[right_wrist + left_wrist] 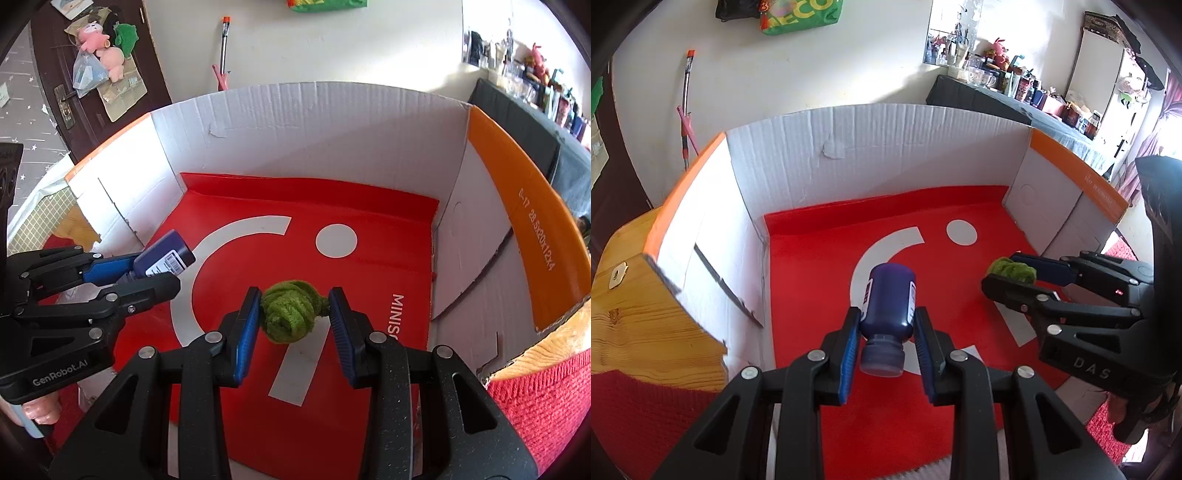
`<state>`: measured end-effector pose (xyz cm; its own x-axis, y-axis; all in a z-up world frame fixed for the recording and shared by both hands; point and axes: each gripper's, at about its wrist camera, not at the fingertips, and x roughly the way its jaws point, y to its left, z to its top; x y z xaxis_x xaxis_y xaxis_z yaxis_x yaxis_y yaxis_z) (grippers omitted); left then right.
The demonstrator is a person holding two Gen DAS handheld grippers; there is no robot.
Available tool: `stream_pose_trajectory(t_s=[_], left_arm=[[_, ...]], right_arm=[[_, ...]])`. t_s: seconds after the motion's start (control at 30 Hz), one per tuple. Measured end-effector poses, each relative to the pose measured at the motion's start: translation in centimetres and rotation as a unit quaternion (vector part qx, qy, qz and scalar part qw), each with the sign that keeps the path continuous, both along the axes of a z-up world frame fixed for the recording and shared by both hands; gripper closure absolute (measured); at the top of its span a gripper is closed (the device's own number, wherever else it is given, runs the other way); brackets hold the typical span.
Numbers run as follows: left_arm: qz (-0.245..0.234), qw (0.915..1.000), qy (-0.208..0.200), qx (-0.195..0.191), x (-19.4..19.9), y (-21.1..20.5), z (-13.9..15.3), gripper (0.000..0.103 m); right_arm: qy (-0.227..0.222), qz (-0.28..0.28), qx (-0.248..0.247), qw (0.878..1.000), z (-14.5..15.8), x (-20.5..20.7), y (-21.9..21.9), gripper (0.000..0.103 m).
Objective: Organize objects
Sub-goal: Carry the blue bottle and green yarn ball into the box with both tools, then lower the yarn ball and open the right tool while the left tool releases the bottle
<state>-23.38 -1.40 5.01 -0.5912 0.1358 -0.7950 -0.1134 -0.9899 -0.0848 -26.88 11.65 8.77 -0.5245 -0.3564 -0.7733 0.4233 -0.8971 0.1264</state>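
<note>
While both grippers are hovering over the open cardboard box (871, 147), its red floor (369, 273) is lying directly below each load, so the coming move is turning on a straight descent. The left gripper (888, 328) is clamping the dark blue bottle (890, 299) by its shoulder, long axis running away from the fingers, cap toward the camera. The right gripper (293, 319) is pinching the green fuzzy ball (291, 314), nearer the box's right wall.
</note>
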Motion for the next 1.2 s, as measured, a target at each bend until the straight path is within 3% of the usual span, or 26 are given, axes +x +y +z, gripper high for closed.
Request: stream_pose_trajectory(t_s=[0.2, 0.7, 1.2], left_arm=[[0.001, 0.9999, -0.015, -0.002, -0.6, 0.4, -1.0, 0.073], [0.017, 0.9995, -0.027, -0.003, -1.4, 0.2, -2.0, 0.073], [0.019, 0.9994, -0.029, 0.003, -1.7, 0.1, -2.0, 0.073]], right_arm=[[-0.025, 0.003, 0.01, 1.0, -0.1, -0.1, 0.5, 0.068], [-0.04, -0.013, 0.033, 0.999, -1.0, 0.0, 0.3, 0.067], [-0.047, -0.018, 0.015, 0.999, -1.0, 0.2, 1.0, 0.065]])
